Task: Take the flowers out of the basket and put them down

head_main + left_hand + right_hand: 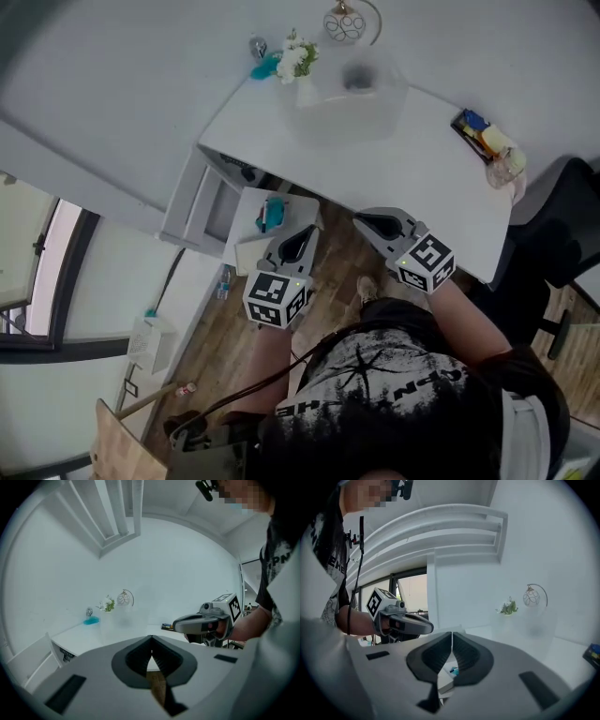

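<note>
White flowers with green leaves [298,58] stand at the far edge of the white desk [412,178], next to a pale translucent basket [349,97]. Both show small in the left gripper view, flowers [107,604] and basket [120,619], and in the right gripper view, flowers [507,606] and basket [530,624]. My left gripper [305,234] hangs over the floor short of the desk's near edge, jaws shut with nothing in them. My right gripper [367,223] hovers at the desk's near edge, also shut and empty. Each gripper view shows the other gripper alongside.
A teal object [265,67] and a round wire ornament [344,23] stand by the flowers. A small tray of items [480,131] lies at the desk's right end. An open drawer unit [202,202] and a low white stand [272,214] sit left of the grippers; a black chair [562,225] is at right.
</note>
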Demonstrator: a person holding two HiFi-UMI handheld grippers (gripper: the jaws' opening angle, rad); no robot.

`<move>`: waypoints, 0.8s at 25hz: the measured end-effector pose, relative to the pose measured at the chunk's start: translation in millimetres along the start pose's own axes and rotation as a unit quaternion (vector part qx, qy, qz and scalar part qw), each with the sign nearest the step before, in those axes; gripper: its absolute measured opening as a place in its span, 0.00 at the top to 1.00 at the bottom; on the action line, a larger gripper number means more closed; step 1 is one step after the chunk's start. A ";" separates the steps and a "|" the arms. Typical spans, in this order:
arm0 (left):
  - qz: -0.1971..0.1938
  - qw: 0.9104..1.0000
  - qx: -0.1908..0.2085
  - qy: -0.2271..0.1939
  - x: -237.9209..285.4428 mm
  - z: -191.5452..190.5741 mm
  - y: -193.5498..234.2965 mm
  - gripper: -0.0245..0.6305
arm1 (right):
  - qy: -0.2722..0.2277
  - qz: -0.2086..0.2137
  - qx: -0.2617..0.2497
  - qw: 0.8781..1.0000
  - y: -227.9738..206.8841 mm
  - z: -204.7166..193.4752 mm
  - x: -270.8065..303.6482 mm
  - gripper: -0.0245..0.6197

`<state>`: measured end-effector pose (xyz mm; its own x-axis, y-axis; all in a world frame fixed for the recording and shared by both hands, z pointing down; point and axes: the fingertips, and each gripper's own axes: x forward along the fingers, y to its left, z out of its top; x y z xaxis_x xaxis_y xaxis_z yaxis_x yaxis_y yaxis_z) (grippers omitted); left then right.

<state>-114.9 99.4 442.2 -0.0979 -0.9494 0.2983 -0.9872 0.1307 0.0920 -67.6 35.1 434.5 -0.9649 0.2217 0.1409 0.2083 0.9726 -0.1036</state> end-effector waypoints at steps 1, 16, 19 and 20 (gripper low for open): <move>0.004 1.000 0.003 0.002 10.5 4.2 7.3 0.95 | -0.001 0.003 -0.001 1.000 -12.3 3.9 5.8 0.93; 0.035 0.999 0.010 0.008 126.7 48.9 73.6 0.95 | 0.005 0.044 -0.011 0.999 -132.0 28.8 60.6 0.93; 0.037 0.999 0.007 0.009 142.6 54.7 78.4 0.95 | 0.004 0.049 -0.007 0.999 -148.4 30.6 63.8 0.93; 0.039 0.999 0.006 0.009 146.9 56.7 80.6 0.95 | 0.005 0.051 -0.007 0.999 -152.9 31.1 65.1 0.93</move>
<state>-216.0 -45.7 439.5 -0.1726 -0.9310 0.3216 -0.9780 0.2008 0.0564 -167.3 -101.4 428.8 -0.9373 0.3195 0.1396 0.3071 0.9461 -0.1031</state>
